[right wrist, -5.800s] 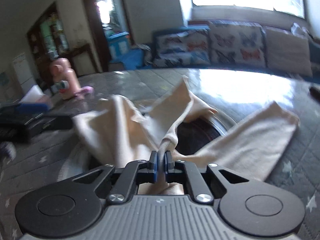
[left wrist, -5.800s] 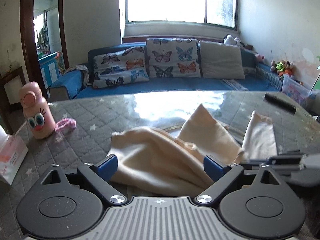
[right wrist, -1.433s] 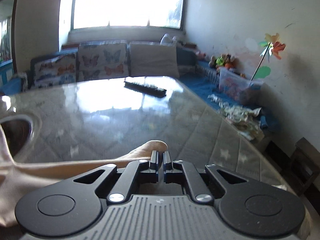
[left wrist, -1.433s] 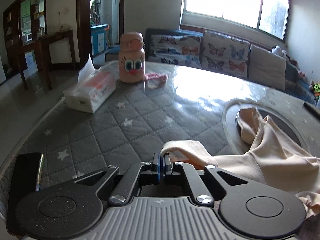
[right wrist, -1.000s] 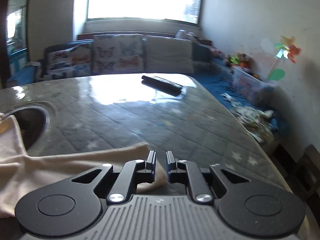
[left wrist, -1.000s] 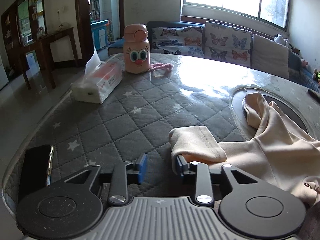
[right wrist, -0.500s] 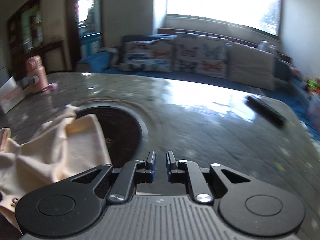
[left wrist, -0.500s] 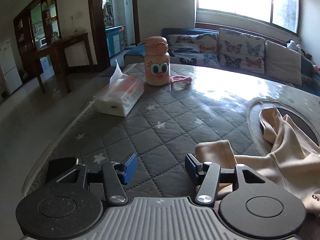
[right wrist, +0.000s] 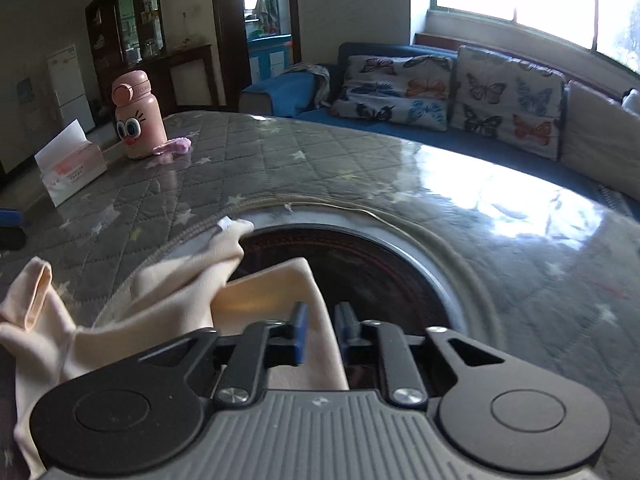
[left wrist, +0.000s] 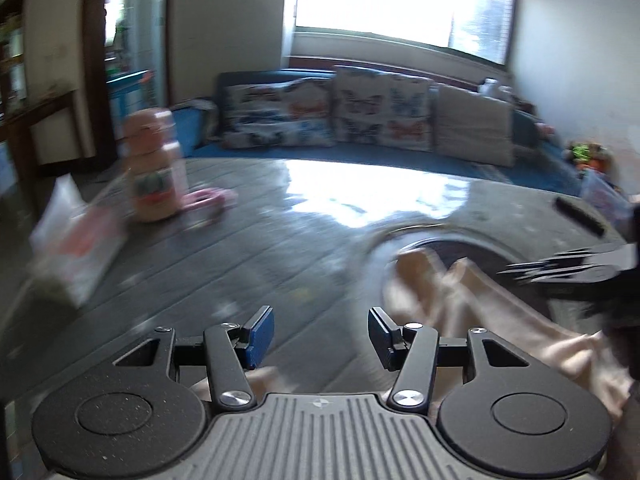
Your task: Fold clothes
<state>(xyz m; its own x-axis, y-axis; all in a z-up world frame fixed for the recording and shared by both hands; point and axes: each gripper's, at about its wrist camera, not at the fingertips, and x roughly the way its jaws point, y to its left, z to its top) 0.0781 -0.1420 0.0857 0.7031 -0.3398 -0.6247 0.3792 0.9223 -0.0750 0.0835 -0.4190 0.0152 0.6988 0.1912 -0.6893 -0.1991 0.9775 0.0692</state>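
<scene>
Garment (right wrist: pixel 120 312), a cream knit, lay crumpled at lower left of the right wrist view, partly over the dark round inset (right wrist: pixel 384 264) in the quilted table (right wrist: pixel 280 168). It looked light, limp and easily bunched, so a hem or corner seemed the best hold. Right gripper (right wrist: pixel 321 330) was opening, a flap edge between its jaws, not pinched. Left gripper (left wrist: pixel 321 334) stood open and empty over bare table, cloth just right of it. A pink bottle (right wrist: pixel 138 120) and tissue box (right wrist: pixel 70 168) sat well apart, upper left.
</scene>
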